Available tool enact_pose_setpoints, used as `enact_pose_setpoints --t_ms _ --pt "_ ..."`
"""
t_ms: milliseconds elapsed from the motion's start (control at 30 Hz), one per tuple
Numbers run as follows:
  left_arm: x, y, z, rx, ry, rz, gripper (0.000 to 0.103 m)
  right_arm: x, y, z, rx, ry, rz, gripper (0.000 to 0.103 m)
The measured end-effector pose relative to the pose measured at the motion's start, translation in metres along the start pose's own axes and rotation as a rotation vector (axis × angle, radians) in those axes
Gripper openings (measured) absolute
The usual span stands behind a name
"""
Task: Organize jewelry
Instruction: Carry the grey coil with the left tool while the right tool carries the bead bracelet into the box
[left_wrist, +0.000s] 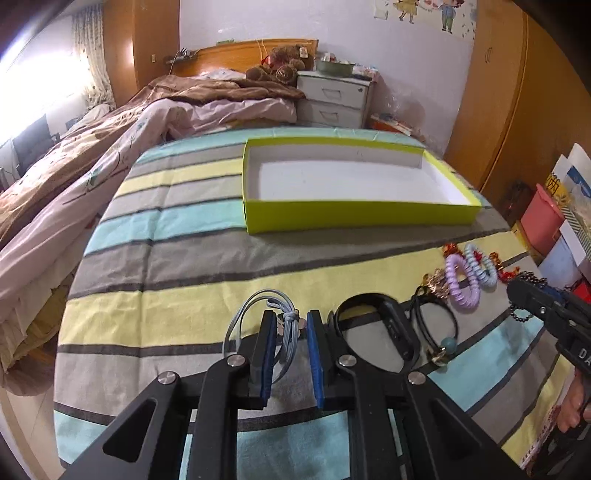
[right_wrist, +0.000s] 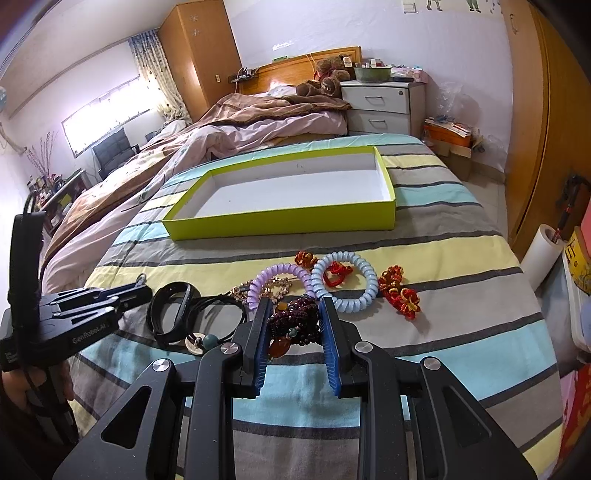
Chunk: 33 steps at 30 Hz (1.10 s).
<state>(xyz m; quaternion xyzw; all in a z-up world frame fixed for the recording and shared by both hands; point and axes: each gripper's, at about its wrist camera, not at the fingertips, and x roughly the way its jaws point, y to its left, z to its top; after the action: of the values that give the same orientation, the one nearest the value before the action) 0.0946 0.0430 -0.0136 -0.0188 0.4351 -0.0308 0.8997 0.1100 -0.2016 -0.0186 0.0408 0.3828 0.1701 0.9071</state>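
Observation:
A grey-blue hair tie (left_wrist: 255, 306) lies on the striped bedspread, its knot between the pads of my left gripper (left_wrist: 291, 317). The jaws stand narrow with thin gaps on both sides of the knot. My right gripper (right_wrist: 294, 306) is shut on a dark red bead bracelet (right_wrist: 295, 317) with an amber pendant. Beside it lie a black wristband (right_wrist: 173, 295), a black cord with a teal bead (right_wrist: 211, 339), a purple coil tie (right_wrist: 277, 273), a pale blue coil tie (right_wrist: 365, 291) and red knotted ornaments (right_wrist: 400, 291). An open lime-green box (right_wrist: 280, 221) sits beyond them, white inside.
A rumpled pink and brown quilt (left_wrist: 110, 147) covers the bed's left side. The bed's right edge drops to the floor, with boxes and bags (left_wrist: 554, 221) stacked there. A white nightstand (right_wrist: 384, 107) and wooden wardrobes stand at the far end.

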Motion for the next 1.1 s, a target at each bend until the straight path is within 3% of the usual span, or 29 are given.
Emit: enact_pose_setpoints --t_ms 267,567,833,1100 --pt "-0.026 -0.010 0.025 0.025 -0.090 -0.018 0.017 -0.012 0.007 0.014 -0.026 -0.047 -0.001 0.026" --pt "-0.029 -0.022 0.058 0.038 -0.144 -0.053 0.017 -0.017 0.008 0.047 -0.047 -0.107 0.002 0.026" --pt "-0.010 -0.020 0.092 0.023 -0.151 -0.120 0.017 0.000 0.003 0.082 -0.070 -0.114 -0.012 0.026" --pt "0.028 -0.018 0.122 0.017 -0.128 -0.143 0.017 0.047 -0.009 0.110 -0.084 -0.044 -0.036 0.026"
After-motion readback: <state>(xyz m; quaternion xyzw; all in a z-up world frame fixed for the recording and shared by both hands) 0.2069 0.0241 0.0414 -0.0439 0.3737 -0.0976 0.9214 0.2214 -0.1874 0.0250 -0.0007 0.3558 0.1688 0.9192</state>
